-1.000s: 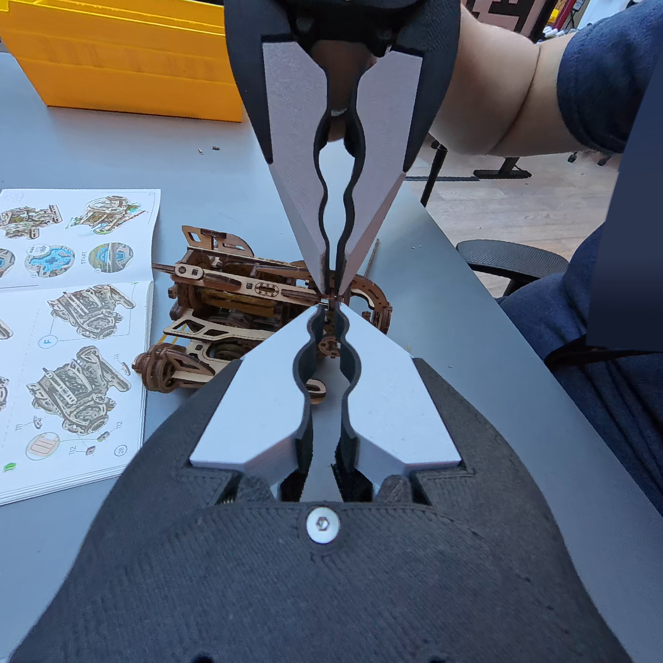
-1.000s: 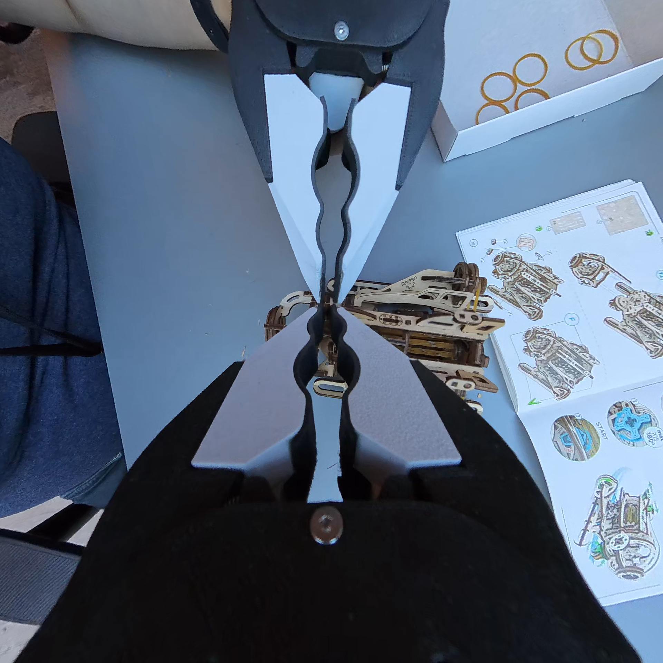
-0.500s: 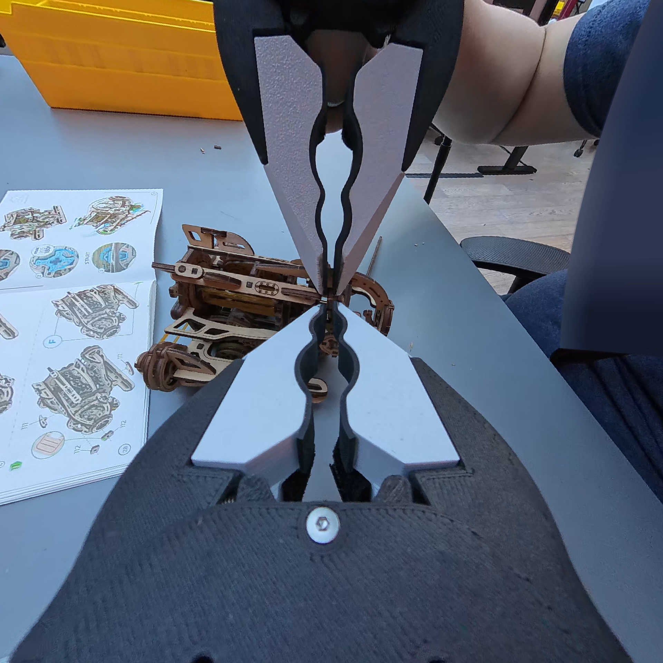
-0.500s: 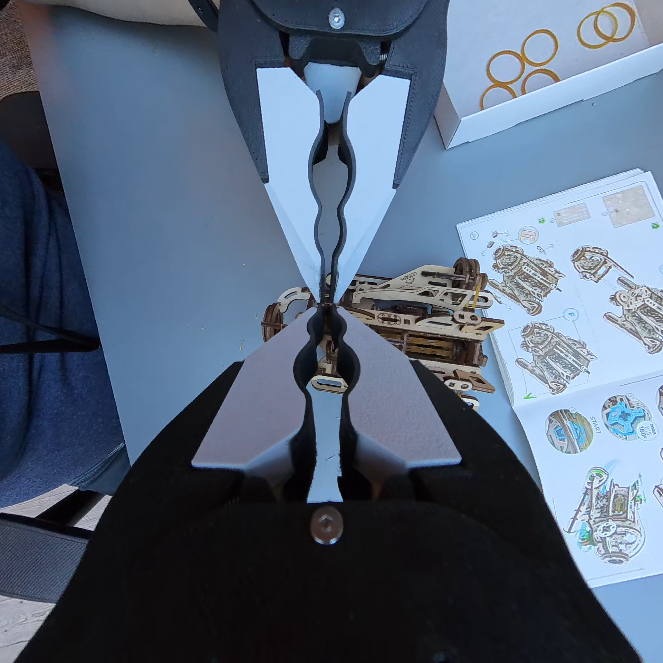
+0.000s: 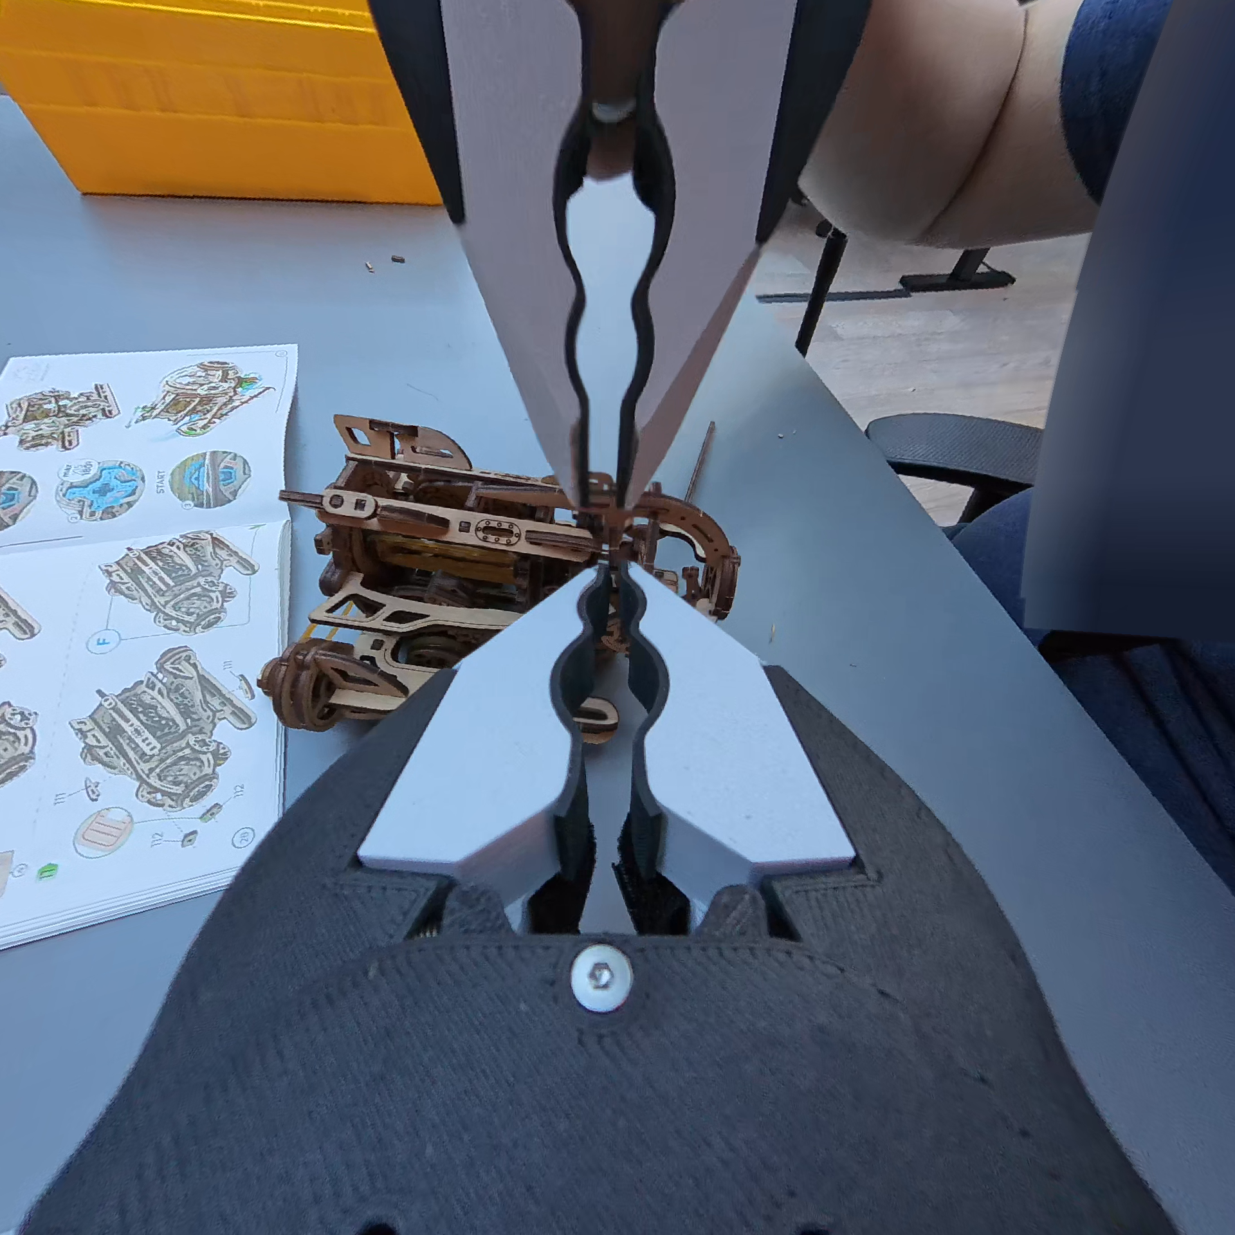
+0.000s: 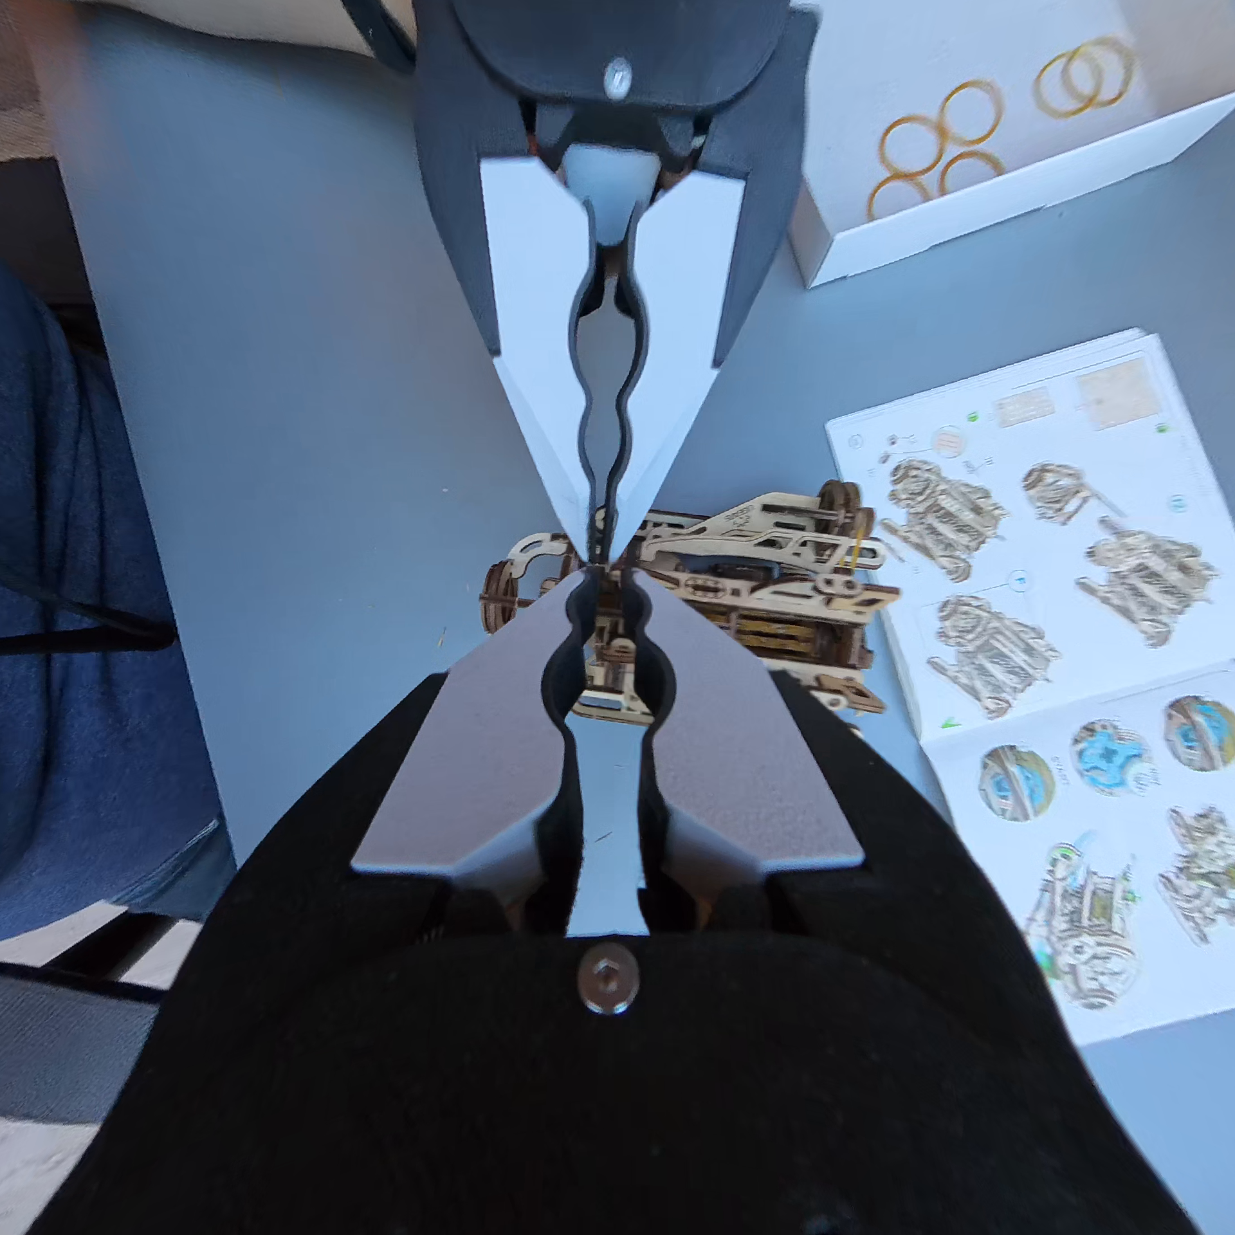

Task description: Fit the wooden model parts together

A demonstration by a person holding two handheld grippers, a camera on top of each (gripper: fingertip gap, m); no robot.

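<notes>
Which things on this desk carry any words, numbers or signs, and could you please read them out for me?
Instruction booklet: small printed numbers, single letters and a short word beside the diagrams; I do not copy writing out.
Wooden model: a tiny engraved marking on a top strut, too small and blurred to read.
Yellow bin: no writing visible.
White box: no writing visible.

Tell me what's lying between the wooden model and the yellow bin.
Bare grey table, apart from two tiny specks, shown in the left wrist view between the wooden model and the yellow bin.
</notes>
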